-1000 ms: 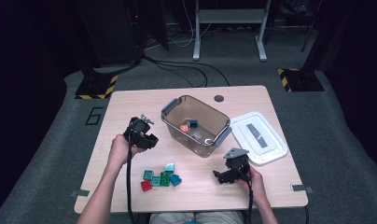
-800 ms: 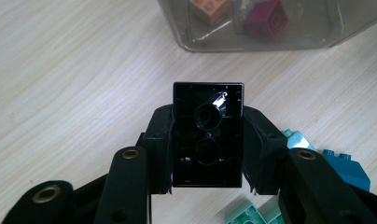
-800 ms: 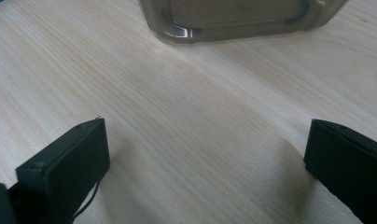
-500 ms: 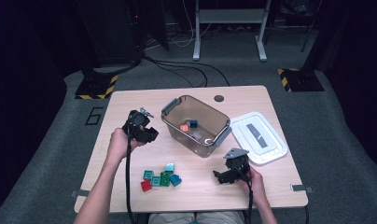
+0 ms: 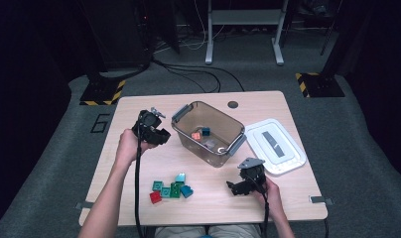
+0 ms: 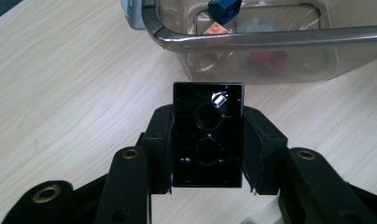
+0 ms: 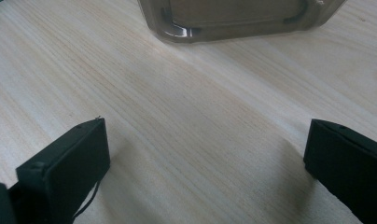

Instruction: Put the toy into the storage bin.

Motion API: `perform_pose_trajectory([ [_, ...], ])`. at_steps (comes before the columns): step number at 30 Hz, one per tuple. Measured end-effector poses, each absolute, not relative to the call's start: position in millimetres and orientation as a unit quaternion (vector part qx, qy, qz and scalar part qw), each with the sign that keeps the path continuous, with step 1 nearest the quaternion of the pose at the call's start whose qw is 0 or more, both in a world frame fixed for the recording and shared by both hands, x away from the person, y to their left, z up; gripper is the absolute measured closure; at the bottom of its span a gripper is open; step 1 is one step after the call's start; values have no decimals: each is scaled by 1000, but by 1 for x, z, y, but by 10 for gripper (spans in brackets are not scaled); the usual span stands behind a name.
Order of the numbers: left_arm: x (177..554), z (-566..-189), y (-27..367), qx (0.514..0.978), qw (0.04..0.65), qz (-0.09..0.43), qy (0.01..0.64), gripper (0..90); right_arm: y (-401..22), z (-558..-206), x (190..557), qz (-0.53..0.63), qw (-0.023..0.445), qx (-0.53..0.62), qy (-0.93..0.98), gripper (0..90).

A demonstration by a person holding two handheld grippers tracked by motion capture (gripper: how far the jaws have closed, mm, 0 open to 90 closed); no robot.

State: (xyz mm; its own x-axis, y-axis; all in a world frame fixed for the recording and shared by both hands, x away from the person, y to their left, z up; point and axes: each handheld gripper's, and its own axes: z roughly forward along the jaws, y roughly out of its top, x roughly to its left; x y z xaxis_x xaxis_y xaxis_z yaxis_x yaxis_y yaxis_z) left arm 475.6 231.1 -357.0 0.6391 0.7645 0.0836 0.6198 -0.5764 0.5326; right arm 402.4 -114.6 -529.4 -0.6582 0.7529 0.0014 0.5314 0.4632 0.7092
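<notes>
We see a black brick [image 6: 208,135], smoky clear bin [image 5: 181,130] — orange [image 5: 195,135], blue [image 5: 205,132], possibly red bricks inside; white lid [image 5: 288,159]; pale wood-grain table [image 5: 139,171].

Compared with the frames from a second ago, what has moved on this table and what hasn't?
The left hand-held gripper, shut on a black plastic brick, has moved up-frame toward the clear plastic bin. The right hand-held gripper, jaws open, the pile of green, teal and red bricks and the white lid stayed put.
</notes>
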Motion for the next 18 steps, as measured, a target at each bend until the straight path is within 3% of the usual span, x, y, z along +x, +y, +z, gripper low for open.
perform_pose_trajectory([
  [18, 487, -329, 216, 875, 238, 172, 385, 590, -115, -529, 403, 350, 158, 381, 841, 0],
])
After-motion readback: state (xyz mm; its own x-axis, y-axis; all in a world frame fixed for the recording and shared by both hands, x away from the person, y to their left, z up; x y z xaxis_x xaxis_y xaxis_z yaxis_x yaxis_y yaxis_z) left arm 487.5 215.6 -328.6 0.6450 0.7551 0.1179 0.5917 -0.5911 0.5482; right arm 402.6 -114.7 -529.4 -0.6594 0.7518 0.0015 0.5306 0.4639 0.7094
